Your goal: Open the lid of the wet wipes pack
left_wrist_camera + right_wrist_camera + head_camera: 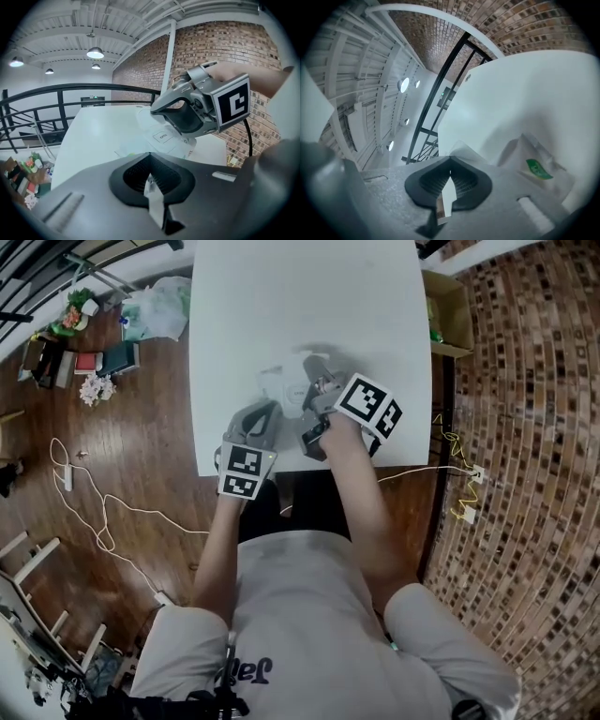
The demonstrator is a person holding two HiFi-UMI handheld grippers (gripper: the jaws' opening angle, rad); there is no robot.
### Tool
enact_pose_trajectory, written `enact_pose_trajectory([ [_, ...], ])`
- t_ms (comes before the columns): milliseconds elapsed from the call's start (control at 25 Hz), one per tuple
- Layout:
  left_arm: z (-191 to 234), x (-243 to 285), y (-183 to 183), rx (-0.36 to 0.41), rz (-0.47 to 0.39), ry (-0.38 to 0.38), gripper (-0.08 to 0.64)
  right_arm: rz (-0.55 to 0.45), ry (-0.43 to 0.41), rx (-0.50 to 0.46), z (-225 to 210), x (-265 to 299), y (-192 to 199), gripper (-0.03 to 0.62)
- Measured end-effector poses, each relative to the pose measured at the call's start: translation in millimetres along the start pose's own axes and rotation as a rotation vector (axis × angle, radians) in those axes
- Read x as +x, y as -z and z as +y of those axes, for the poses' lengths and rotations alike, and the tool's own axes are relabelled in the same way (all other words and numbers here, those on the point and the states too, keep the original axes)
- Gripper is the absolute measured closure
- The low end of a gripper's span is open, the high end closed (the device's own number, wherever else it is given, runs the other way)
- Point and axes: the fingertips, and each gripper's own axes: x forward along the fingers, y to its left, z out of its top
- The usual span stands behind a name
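The wet wipes pack point(281, 385) is white and lies on the white table point(300, 296) near its front edge. In the left gripper view its top point(163, 136) bears a small label reading OPEN. My left gripper point(150, 180) is shut on a thin white edge of the pack, at the pack's near left side point(265, 411). My right gripper point(449, 187) is shut on a thin white flap, seemingly the lid flap. It hangs just above the pack point(154, 111), at the pack's right point(312, 373). The pack's end with a green mark point(539, 165) lies to its right.
A cardboard box point(450, 310) stands by the table's right edge, against the brick wall. Left of the table, on the wooden floor, lie a plastic bag point(159, 306), books, flowers and a white cable point(94, 512). A black railing point(61, 93) runs beyond the table.
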Motion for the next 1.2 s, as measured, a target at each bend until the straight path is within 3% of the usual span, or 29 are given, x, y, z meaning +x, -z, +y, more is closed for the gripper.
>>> enact_pose_trajectory([
  [280, 2, 2, 0, -0.006, 0.015, 0.020, 0.545, 0.051, 0.123, -0.013, -13, 18, 0, 0.601],
  [440, 3, 0, -2, -0.090, 0.054, 0.043, 0.545, 0.039, 0.116, -0.049, 0, 12, 0, 0.601],
  [520, 5, -4, -15, -0.122, 0.023, 0.060, 0.545, 0.009, 0.089, -0.064, 13, 1, 0, 0.601],
  [640, 8, -23, -37, -0.099, -0.044, 0.055, 0.545, -0.049, 0.047, -0.074, 30, -28, 8, 0.601],
  [880, -1, -103, -77, -0.104, -0.188, 0.022, 0.545, -0.181, 0.014, -0.154, 51, -115, 36, 0.601],
  [1040, -25, -147, -103, -0.067, -0.283, 0.012, 0.545, -0.259, 0.025, -0.347, 58, -167, 48, 0.601],
  [1200, -34, -176, -121, 0.006, -0.388, -0.065, 0.545, -0.395, 0.036, -0.771, 89, -200, 46, 0.601],
])
